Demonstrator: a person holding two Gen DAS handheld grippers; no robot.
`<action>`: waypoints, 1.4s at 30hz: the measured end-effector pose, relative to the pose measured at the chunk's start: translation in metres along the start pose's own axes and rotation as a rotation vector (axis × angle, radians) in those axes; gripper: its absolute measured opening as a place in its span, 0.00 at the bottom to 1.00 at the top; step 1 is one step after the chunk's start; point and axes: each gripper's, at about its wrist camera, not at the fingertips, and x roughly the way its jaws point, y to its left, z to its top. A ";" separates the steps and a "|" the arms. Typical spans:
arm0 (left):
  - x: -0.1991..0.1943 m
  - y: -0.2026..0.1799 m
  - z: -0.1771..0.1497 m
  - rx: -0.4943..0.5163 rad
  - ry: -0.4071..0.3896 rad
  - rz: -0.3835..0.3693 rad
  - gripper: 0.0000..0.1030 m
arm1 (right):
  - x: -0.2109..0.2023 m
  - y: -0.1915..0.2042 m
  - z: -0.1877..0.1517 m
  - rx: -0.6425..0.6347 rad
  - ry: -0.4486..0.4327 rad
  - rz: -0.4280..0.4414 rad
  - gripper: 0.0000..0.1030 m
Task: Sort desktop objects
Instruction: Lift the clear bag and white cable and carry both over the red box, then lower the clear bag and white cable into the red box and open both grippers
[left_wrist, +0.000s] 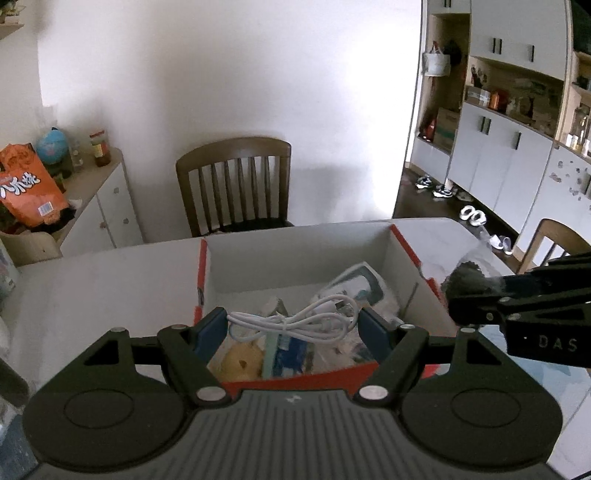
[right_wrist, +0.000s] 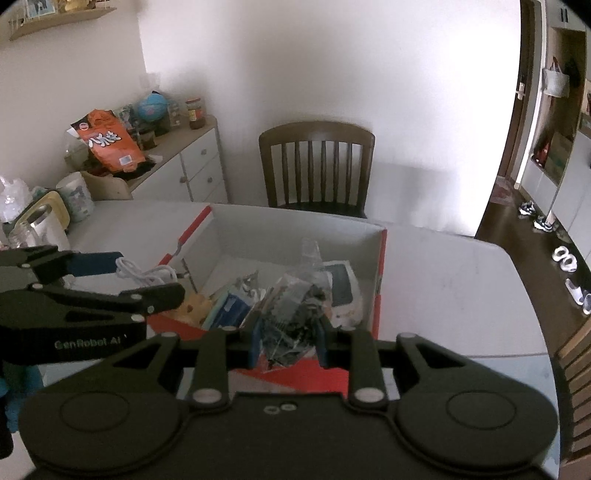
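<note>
An open red and white cardboard box stands on the white table, holding a white device, a blue pack and a yellow item. My left gripper is above the box's near left corner, shut on a coiled white cable that spans its blue pads. My right gripper hangs over the box's near right side. It is shut on a clear plastic bag of small dark parts.
A wooden chair stands behind the table's far edge. A white sideboard at the left carries an orange bag and a globe. A kettle sits at the table's left. A second chair is at the right.
</note>
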 end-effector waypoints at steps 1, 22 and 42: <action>0.003 0.001 0.002 0.003 -0.002 0.006 0.75 | 0.003 0.000 0.002 -0.003 -0.001 0.000 0.26; 0.071 0.015 0.032 0.043 0.079 0.013 0.75 | 0.051 -0.014 0.027 -0.039 0.030 -0.013 0.26; 0.134 0.010 0.022 0.110 0.229 0.014 0.75 | 0.110 -0.017 0.013 -0.121 0.100 -0.059 0.26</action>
